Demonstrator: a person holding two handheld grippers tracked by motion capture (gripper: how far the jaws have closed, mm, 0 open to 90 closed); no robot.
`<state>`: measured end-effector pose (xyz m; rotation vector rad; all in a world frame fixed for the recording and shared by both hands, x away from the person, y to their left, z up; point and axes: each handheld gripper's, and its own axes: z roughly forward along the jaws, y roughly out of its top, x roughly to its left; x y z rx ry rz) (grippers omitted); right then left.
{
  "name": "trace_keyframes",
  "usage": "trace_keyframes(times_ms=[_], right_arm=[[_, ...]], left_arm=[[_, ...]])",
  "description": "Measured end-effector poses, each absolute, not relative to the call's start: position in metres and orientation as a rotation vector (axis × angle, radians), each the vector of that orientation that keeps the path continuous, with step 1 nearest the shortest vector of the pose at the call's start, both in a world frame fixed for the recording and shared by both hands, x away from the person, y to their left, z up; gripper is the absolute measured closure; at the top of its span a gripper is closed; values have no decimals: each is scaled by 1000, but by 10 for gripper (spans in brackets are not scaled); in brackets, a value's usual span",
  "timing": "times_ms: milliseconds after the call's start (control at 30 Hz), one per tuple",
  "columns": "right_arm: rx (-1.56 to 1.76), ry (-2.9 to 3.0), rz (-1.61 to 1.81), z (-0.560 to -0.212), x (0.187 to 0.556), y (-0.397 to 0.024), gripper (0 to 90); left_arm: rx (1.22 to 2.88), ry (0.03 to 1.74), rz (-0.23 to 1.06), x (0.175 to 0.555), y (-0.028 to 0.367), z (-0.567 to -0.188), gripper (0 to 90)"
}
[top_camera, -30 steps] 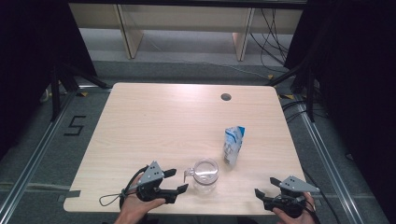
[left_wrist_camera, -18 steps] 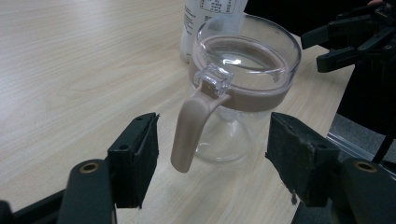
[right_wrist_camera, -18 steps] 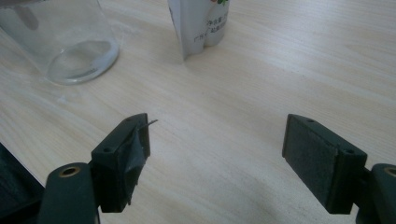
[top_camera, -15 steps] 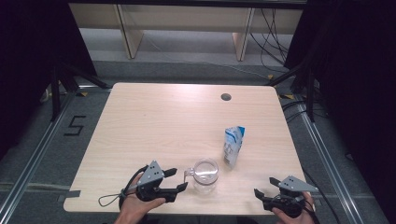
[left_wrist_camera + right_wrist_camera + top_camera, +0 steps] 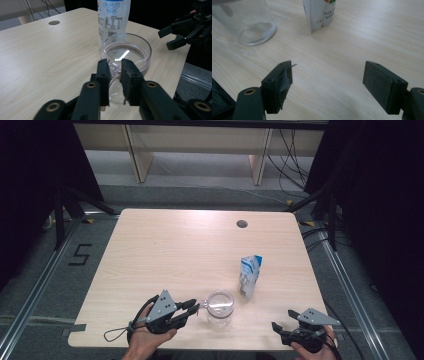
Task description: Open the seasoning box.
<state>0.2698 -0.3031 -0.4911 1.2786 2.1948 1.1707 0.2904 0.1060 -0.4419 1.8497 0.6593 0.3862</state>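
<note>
In the left gripper view the top edge cuts off the upper part of the pouch [image 5: 113, 20], and the glass mug's [image 5: 126, 53] handle is largely hidden between the closed jaws. In the right gripper view the mug's rim and the pouch's upper part are cut off by the top edge. In the high view the print on the pouch is too small to read.

My left gripper [image 5: 196, 307] sits at the near edge of the wooden table [image 5: 165, 250], its jaws just closed on the handle of the clear glass mug [image 5: 220, 307]. A white-and-blue carton [image 5: 249, 276] stands just beyond the mug. My right gripper [image 5: 278, 328] rests near the table's right corner, jaws apart.
</note>
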Motion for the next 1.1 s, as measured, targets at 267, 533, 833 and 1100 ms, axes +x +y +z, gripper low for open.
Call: trace_keyframes(times_ms=[267,533,833,1100], right_arm=[[1207,2204,1197,-490,270,-297,257],[1166,2204,1241,-483,267,-285,331],[1068,2222,1302,-482,272,-275,444],[1046,2233,1322,-480,273,-264,504]], left_arm=[[1834,677,371,297,97,-441,861],[1846,695,355,304,93,-440,873],[1856,697,354,308,91,-443,878],[1851,716,349,310,91,-448,875]])
